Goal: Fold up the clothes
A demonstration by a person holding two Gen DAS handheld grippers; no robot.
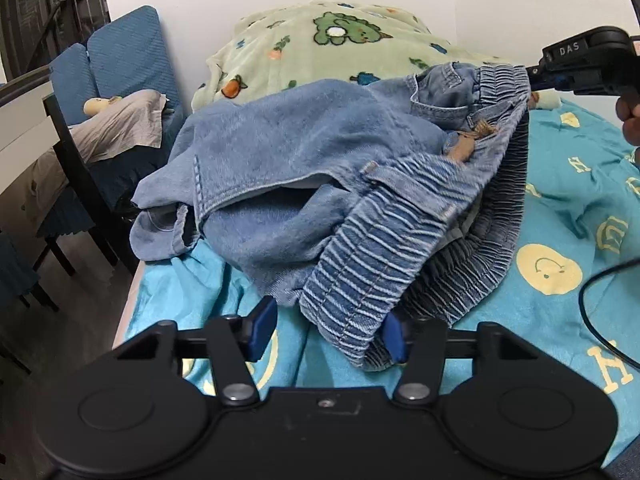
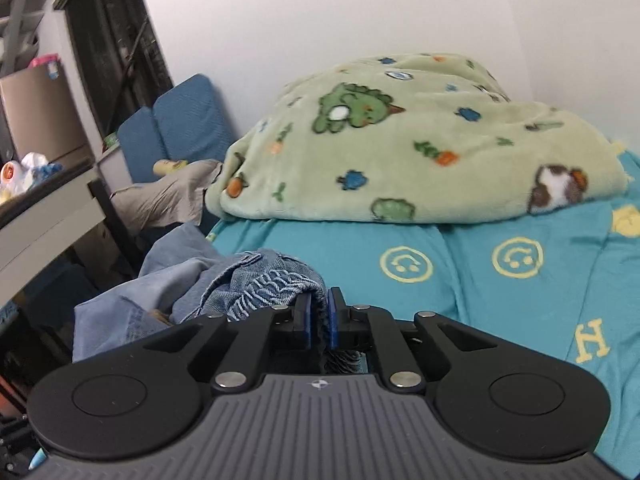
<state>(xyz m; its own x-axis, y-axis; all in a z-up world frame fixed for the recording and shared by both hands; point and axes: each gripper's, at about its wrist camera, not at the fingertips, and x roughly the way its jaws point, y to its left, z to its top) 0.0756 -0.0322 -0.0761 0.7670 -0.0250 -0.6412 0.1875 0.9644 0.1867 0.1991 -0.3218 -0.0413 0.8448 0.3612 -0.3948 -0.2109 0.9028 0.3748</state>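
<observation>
The left hand-held gripper (image 1: 326,326) is built from matte black plastic, with two round raised discs on a wide body, silver pivot screws at the linkage arms, and blue rubber pads (image 1: 262,330) on its fingers. The right hand-held gripper (image 2: 319,322) is of the same black form, but a grey ribbed panel with a small compass-like mark is set on its body. White letters "DAS" are printed on its side. A thin black cable (image 1: 596,312) is seen beside it.

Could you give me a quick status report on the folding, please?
Right gripper shut on jeans waistband, lifting it. Left gripper open, fingers astride the near waistband. Jeans bunched on the bed sheet. Green blanket behind, clear.
</observation>
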